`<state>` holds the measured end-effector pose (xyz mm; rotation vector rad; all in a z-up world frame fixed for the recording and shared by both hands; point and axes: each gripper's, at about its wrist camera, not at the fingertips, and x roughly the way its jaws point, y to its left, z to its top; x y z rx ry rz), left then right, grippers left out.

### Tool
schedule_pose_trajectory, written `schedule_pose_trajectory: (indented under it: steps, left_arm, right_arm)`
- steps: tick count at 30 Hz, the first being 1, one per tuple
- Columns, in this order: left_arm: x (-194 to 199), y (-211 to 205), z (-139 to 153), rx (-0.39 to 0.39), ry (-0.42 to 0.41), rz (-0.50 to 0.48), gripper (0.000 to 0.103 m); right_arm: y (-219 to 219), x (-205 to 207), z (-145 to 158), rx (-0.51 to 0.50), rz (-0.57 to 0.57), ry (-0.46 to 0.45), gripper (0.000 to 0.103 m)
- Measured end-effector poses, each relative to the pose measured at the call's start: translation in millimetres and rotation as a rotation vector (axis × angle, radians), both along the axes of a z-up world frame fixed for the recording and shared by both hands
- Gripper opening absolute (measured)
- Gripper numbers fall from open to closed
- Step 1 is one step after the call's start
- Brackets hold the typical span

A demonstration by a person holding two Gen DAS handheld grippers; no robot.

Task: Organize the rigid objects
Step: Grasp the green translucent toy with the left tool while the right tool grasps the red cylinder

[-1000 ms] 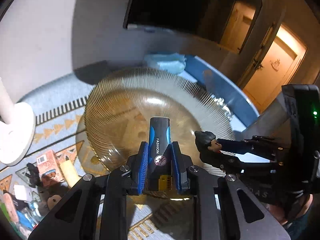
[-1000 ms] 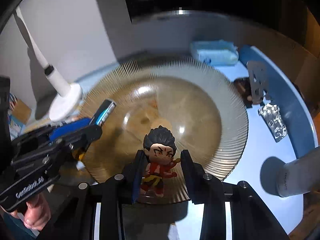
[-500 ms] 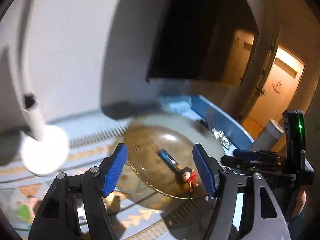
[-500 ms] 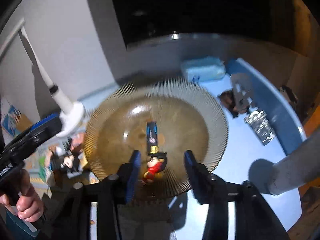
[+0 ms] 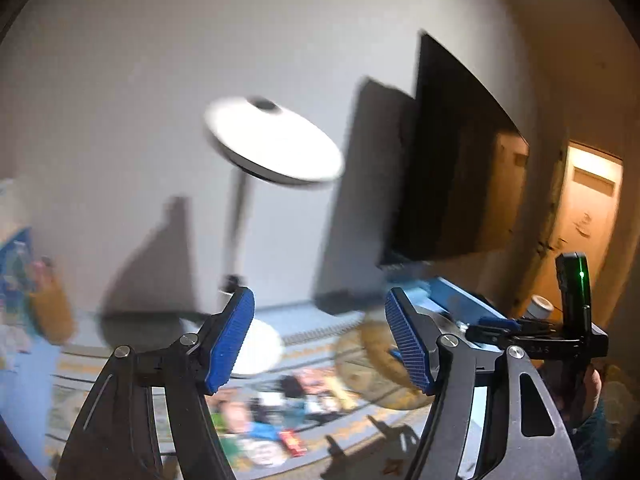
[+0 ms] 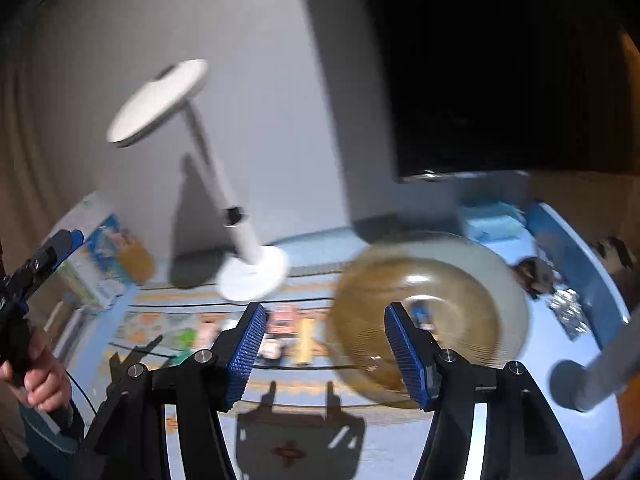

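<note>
My left gripper (image 5: 320, 340) is open and empty, held high and pointing toward the wall. Low on its right sits the amber ribbed glass bowl (image 5: 380, 364), partly behind my right finger. My right gripper (image 6: 326, 344) is also open with nothing between its pads, above the mat in front of the bowl (image 6: 460, 280). A blue and black stick (image 6: 420, 314) lies in the bowl, blurred, just past my right finger. The toy figure is hidden or too blurred to pick out. Several small items (image 6: 288, 332) lie on the mat left of the bowl.
A white desk lamp (image 6: 256, 268) stands behind the mat, its head (image 5: 276, 148) up high. A black screen (image 6: 500, 80) hangs on the wall. A blue tissue pack (image 6: 492, 220), a foil blister (image 6: 568, 312) and a grey cylinder (image 6: 600, 376) lie to the right. Boxes (image 6: 104, 256) stand at left.
Both grippers opened and dropped the stick and the toy figure into the bowl. Both then rose and pulled back, the left one swinging left and tilting up toward the wall.
</note>
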<state>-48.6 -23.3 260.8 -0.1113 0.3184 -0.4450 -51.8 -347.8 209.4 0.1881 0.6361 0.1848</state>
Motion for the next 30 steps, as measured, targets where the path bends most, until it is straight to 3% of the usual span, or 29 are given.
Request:
schedule_pose_trajectory:
  steps: [6,11,14,18,21,27,30]
  left_arm:
    - [-17,65,-14,-0.023,0.016,0.131,0.066]
    - [-8,93,-60,-0.013,0.133,0.173,0.066]
    - [11,102,-100,0.030,0.246,0.161,0.066]
    - [31,95,-158,0.072,0.419,0.048,0.066]
    - [40,74,-192,0.135,0.502,0.000,0.066]
    - [61,48,-227,0.165,0.574,-0.030,0.066]
    - [66,40,-230,0.182,0.573,-0.023,0.066]
  right_arm:
    - [51,2,-5,0.022,0.097,0.009,0.061]
    - [82,9,-35,0.045,0.148,0.061,0.061]
    - [97,12,-61,0.042,0.157,0.111,0.061]
    - [108,17,-98,0.035,0.157,0.200,0.061]
    - [119,25,-125,0.035,0.167,0.268,0.061]
    - [164,46,-163,-0.075,0.202,0.346,0.060]
    - [175,57,-170,-0.112,0.200,0.340,0.046]
